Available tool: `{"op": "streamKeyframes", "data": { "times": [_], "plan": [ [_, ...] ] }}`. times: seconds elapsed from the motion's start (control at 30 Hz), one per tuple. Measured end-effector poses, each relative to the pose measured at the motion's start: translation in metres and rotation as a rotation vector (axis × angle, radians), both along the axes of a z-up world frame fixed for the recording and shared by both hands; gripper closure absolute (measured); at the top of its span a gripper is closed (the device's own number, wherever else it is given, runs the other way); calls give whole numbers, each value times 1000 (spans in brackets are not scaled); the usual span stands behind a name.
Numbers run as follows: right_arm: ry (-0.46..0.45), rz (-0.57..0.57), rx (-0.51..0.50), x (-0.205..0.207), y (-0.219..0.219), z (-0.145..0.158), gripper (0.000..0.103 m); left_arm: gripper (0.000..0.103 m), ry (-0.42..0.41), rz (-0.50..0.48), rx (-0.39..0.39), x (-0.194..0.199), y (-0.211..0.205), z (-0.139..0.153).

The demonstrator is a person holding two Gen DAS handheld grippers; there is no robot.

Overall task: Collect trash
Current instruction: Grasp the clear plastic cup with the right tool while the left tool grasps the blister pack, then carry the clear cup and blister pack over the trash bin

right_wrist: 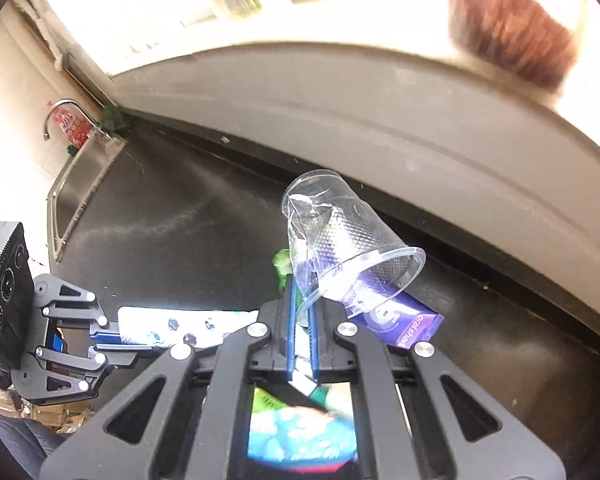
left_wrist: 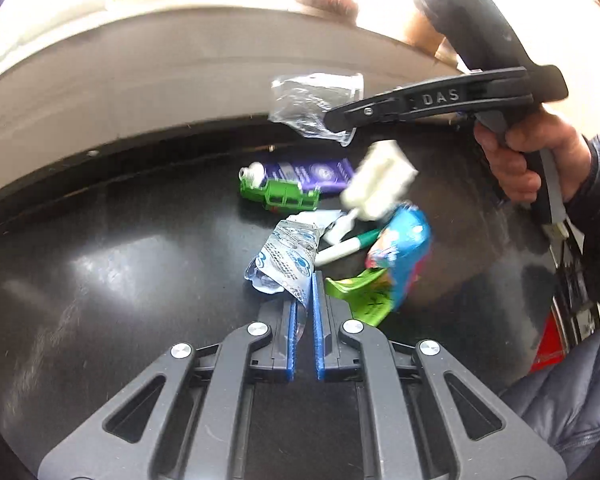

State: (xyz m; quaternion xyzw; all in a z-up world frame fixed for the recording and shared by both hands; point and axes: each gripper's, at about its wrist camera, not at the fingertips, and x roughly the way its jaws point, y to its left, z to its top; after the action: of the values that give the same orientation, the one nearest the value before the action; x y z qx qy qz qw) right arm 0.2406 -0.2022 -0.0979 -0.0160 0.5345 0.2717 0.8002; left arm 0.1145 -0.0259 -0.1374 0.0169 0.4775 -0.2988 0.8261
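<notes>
**Now both grippers closed on trash above the black counter**

Over the dark countertop (left_wrist: 100,272), the left gripper (left_wrist: 305,300) has its 2 blue-padded jaws pressed nearly together on the edge of a crumpled water-bottle wrapper (left_wrist: 284,256), which trails off the fingertips toward the pile. The right gripper (right_wrist: 302,312) is likewise clamped tight, pinching the rim of a clear plastic cup (right_wrist: 340,236); the cup hangs tilted, mouth toward the lower right, clear of the surface. Below it lie a purple box (left_wrist: 320,174) and a green plastic piece (left_wrist: 284,196), touching each other. Nearer the left gripper sit a green-capped marker (left_wrist: 344,246), a blue snack bag (left_wrist: 404,248) and a green wrapper (left_wrist: 364,296), all bunched together. A blurred white object (left_wrist: 380,186) shows above the marker. A steel sink (right_wrist: 80,184) is set in the counter's far end.
</notes>
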Motion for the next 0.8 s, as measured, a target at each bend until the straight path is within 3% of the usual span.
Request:
{"op": "streamKeyframes", "data": {
  "times": [0.3, 0.57, 0.8],
  "plan": [
    [-103, -20, 17, -73, -9, 61, 97, 97, -48, 172, 9, -52, 26, 46],
    [-111, -7, 6, -132, 3, 70, 97, 97, -67, 272, 34, -95, 56, 64],
    [-115, 41, 10, -159, 28, 76, 97, 97, -95, 326, 44, -125, 78, 76]
  ]
}}
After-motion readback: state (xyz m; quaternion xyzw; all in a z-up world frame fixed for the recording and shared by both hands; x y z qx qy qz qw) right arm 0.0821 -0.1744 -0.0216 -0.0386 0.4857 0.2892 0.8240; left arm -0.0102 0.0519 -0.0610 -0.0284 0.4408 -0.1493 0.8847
